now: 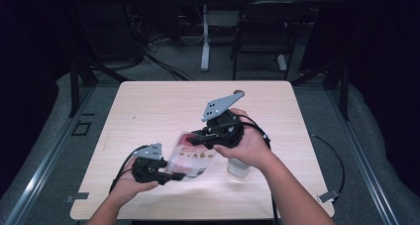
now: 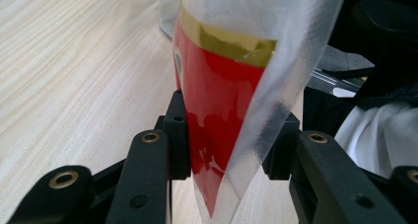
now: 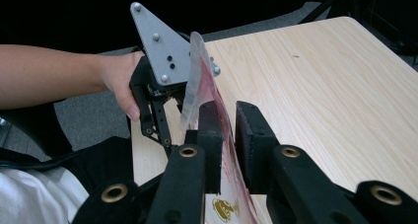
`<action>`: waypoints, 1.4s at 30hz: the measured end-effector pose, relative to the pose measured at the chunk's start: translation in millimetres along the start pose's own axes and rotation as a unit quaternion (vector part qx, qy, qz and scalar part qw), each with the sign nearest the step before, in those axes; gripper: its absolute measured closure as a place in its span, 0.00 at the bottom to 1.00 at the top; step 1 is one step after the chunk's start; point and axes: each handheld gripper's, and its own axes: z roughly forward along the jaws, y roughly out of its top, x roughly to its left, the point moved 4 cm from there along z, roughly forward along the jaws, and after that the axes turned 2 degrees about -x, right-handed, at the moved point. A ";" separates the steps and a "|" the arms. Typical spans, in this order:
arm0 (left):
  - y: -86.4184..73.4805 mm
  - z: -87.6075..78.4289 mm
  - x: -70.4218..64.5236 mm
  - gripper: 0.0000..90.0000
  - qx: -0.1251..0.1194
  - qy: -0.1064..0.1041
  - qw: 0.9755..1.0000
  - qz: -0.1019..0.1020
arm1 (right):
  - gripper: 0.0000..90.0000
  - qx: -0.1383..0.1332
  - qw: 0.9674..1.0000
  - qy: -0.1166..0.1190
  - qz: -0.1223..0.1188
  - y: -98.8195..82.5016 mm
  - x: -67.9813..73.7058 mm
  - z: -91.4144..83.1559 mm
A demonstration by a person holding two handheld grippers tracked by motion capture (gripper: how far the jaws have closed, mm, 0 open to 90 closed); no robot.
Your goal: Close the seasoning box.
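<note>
High view: a clear pouch with a red label [image 1: 190, 160] is held above the worktop [image 1: 148, 106] between the left gripper [image 1: 166, 176] and the right gripper [image 1: 198, 138], with a small clear jar [image 1: 238, 166] just beside it. Left gripper view: the jaws clamp the pouch's corner, so this end should hold steady as the anchor. Right gripper view: the jaws stand slightly apart astride the pouch's edge, not clearly pressing, so I would close them squarely before pulling.

Wooden table [image 1: 148, 106] in a dark workspace
A clear cup [image 1: 238, 167] stands near its front edge; a black chair [image 1: 262, 31] waits beyond on grey floor [image 1: 163, 71].
</note>
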 end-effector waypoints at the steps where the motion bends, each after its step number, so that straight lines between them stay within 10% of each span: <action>1: -0.2 -0.5 0.3 0.71 0.000 0.001 1.000 0.000 | 0.89 -0.001 1.000 -0.001 0.001 -0.5 -0.6 -0.4; 21: -5.7 -2.1 3.0 0.71 0.025 0.014 1.000 -0.001 | 0.82 -0.013 0.999 -0.029 0.019 -31.0 -9.9 -12.1; 42: -13.1 3.6 6.5 0.71 0.078 0.042 0.996 -0.006 | 0.97 -0.038 0.998 -0.043 0.030 -70.4 -14.0 -2.4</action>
